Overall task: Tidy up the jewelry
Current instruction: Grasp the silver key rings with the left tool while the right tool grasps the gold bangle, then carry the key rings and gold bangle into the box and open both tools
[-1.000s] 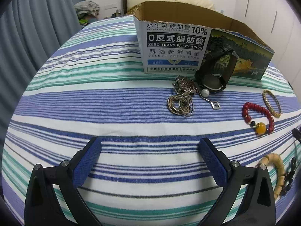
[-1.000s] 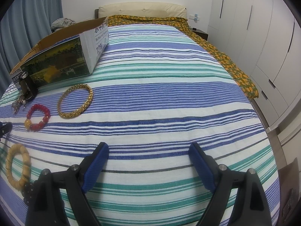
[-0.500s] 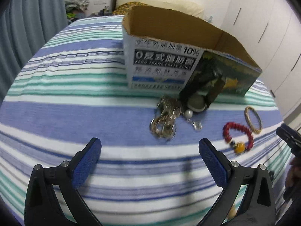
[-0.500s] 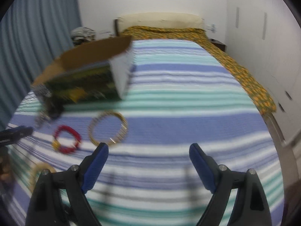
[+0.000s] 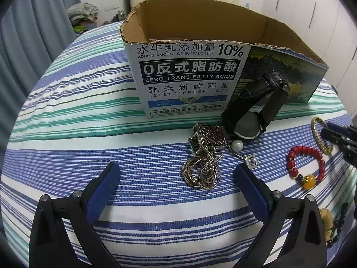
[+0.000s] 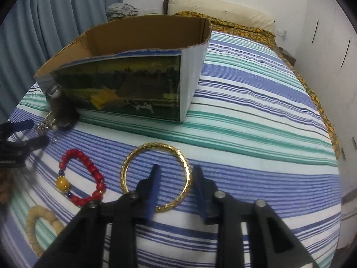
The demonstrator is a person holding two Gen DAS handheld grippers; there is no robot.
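1. The gold bangle (image 6: 156, 176) lies flat on the striped bedspread (image 6: 245, 134), in front of the open box (image 6: 138, 84), with the red bracelet (image 6: 82, 176) just beside it on the left.
2. The right gripper (image 6: 176, 178) is closing: one finger sits inside the ring, the other outside, so the bangle's right rim is between the jaws. I cannot tell whether the pads press it yet.
3. The left gripper (image 5: 176, 183) is wide apart and holds nothing, though its jaws are drawing in slightly; it is poised near the chain (image 5: 202, 169), which lies in front of the watch (image 5: 254, 114).
4. Handling, as a guess: the bangle looks stiff and light, a hard hoop with a textured rim (likely slick metal all the same). A pinch across the rim, as set up, suits it; it may swing once lifted.
5. Being round, it has no long axis; its opening faces up, its plane level with the bed.
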